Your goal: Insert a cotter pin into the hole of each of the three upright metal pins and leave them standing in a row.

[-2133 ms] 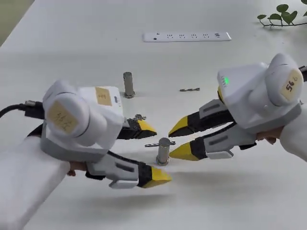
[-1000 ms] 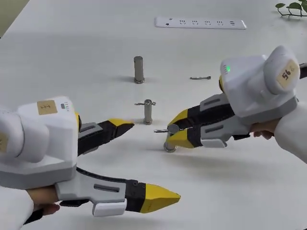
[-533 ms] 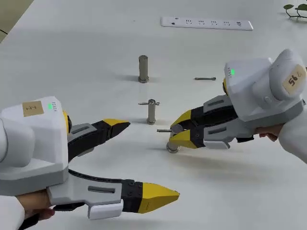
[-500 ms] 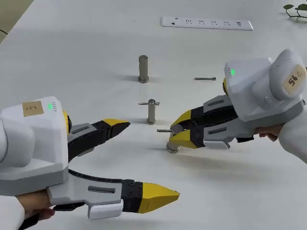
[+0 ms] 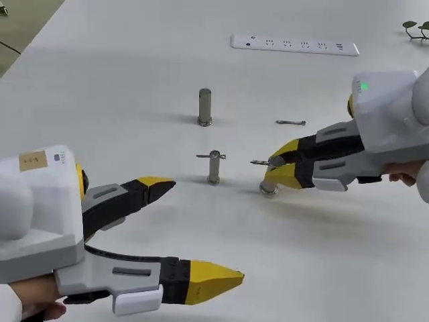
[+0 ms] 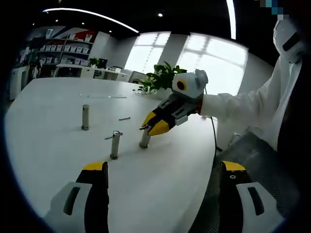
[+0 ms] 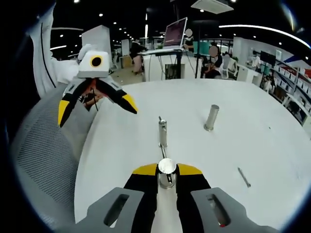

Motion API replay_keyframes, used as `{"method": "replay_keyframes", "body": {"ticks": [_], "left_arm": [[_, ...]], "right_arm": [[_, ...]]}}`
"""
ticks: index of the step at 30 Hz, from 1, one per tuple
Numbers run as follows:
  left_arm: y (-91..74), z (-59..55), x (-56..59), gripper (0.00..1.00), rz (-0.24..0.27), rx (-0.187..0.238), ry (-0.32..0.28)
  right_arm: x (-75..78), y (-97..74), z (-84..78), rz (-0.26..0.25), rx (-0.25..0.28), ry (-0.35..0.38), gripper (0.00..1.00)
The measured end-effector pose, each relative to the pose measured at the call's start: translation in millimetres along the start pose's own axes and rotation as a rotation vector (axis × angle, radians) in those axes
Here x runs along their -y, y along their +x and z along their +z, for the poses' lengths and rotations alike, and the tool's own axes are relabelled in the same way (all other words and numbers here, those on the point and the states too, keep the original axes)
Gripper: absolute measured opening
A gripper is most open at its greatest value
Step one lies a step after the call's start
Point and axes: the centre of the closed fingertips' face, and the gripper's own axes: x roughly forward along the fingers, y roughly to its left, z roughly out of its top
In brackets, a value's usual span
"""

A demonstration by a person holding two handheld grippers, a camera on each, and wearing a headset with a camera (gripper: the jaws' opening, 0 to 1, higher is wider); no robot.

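Observation:
Three upright metal pins stand on the white table. The far pin [image 5: 205, 107] is bare. The middle pin [image 5: 214, 168] has a cotter pin through its top. My right gripper [image 5: 285, 164] is shut on the third pin [image 5: 269, 182] near its head, where a cotter pin [image 5: 259, 162] sticks out to the left. In the right gripper view that pin's round head [image 7: 167, 166] sits between the yellow jaws, the middle pin [image 7: 163, 132] just beyond. My left gripper [image 5: 194, 231] hangs open at the front left, nothing between its fingers, well short of the pins.
A loose cotter pin [image 5: 290, 123] lies on the table behind the right gripper. A white power strip [image 5: 295, 45] lies at the far edge, with plant leaves [image 5: 415, 27] at the far right. A person's sleeve [image 6: 252, 107] reaches in behind the right gripper.
The right gripper has carried its pin to the right and farther back, now beside the middle pin. The left gripper stays open and has hardly moved.

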Motion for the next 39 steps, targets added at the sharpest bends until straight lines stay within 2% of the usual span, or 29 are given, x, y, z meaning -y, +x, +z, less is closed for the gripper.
{"method": "replay_keyframes", "body": {"ticks": [3, 8, 18, 29, 32, 37, 39], "left_arm": [[0.4, 0.6, 3.1, 0.94, -0.019, 0.006, -0.022], [1.2, -1.5, 5.7, 0.95, -0.027, -0.004, -0.013], [-0.9, -3.2, 7.7, 0.94, -0.028, -0.002, -0.029], [-1.8, -3.7, 7.7, 0.94, -0.024, -0.009, -0.029], [-2.3, -3.2, 7.1, 0.94, -0.022, -0.009, -0.034], [-3.4, -2.3, 6.0, 0.94, -0.015, -0.014, -0.019], [-4.0, -1.3, 5.1, 0.94, -0.007, -0.014, -0.012]], "right_arm": [[1.6, -0.4, -2.5, 0.007, -0.005, 0.004, 0.08], [2.2, 1.1, -6.6, 0.007, -0.013, 0.007, 0.08], [5.8, 2.1, -5.9, -0.002, 0.013, 0.033, 0.08], [4.3, 2.4, -5.2, 0.008, 0.037, 0.019, 0.09], [4.4, 1.8, -5.4, -0.006, 0.033, 0.007, 0.09], [1.2, -2.9, -0.5, -0.031, 0.057, 0.024, 0.22], [1.5, -7.9, 1.3, -0.058, 0.067, 0.042, 0.26]]}}
